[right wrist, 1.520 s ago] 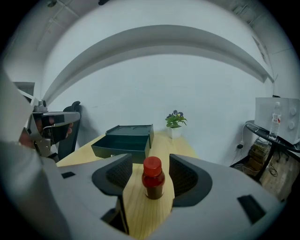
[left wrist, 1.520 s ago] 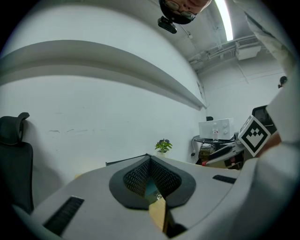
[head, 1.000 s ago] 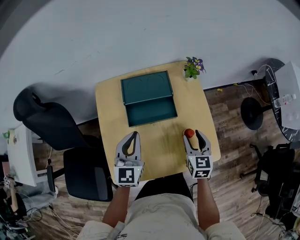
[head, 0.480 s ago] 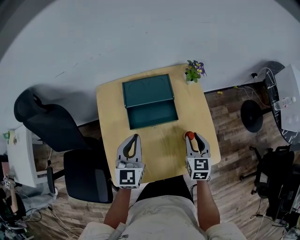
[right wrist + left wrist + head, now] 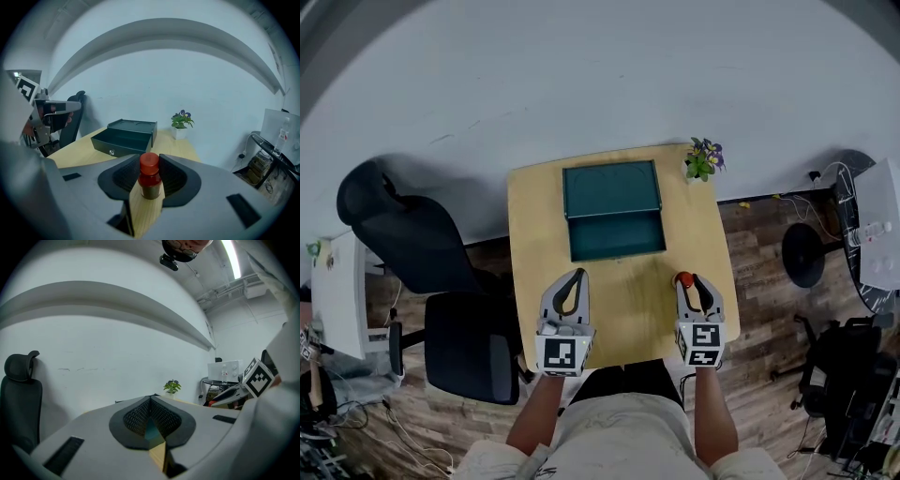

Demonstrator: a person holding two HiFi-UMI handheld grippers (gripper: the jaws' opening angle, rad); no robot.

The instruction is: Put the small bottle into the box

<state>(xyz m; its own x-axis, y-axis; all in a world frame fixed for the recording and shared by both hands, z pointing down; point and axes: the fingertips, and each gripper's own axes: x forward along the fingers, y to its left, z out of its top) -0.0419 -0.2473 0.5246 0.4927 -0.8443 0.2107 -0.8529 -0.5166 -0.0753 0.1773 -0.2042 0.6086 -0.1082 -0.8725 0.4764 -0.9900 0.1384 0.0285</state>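
Observation:
The small bottle (image 5: pixel 682 279), brown with a red cap, stands upright on the wooden table (image 5: pixel 628 305) near its front right. My right gripper (image 5: pixel 689 282) is shut on it. Its jaws have just been closing, and in the right gripper view the pads (image 5: pixel 169 178) press both sides of the bottle (image 5: pixel 150 183). The dark teal box (image 5: pixel 617 254) lies open at the table's far middle, its lid standing behind it. It also shows beyond the bottle, the box (image 5: pixel 123 140) empty inside. My left gripper (image 5: pixel 575 276) rests shut near the front left, nothing between its jaws (image 5: pixel 151 401).
A small potted plant (image 5: pixel 703 159) stands at the table's far right corner. A black office chair (image 5: pixel 403 253) sits left of the table. White shelving and cables (image 5: pixel 872 234) stand at the right, on the wooden floor. A grey wall runs behind the table.
The right gripper's jaws have narrowed onto the bottle. Both hands stay where they were on the table; the head view has shifted a little.

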